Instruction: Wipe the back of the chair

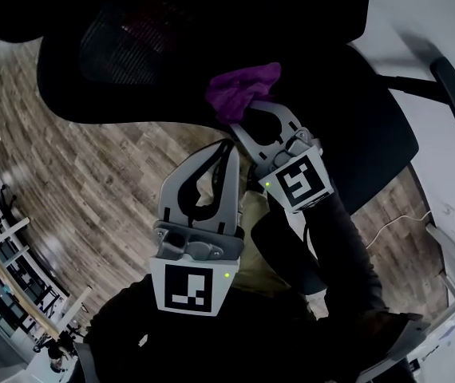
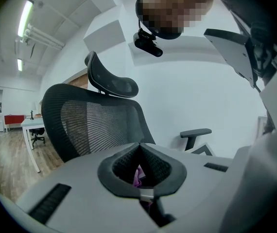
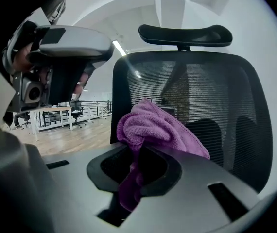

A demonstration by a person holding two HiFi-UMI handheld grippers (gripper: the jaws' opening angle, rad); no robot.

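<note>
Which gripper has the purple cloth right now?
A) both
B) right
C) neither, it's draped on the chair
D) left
B: in the right gripper view the cloth is pinched in the right gripper between its fingers, while the left gripper is shut with nothing in it.

This is an open-plan office. A mesh-backed swivel chair with a headrest and a padded armrest stands on wood-look plank flooring. Farther off there are white desks, another wheeled chair and a railing. Long strip lights run along the white ceiling, the walls are plain white, and a low red piece of furniture stands in the distance.
</note>
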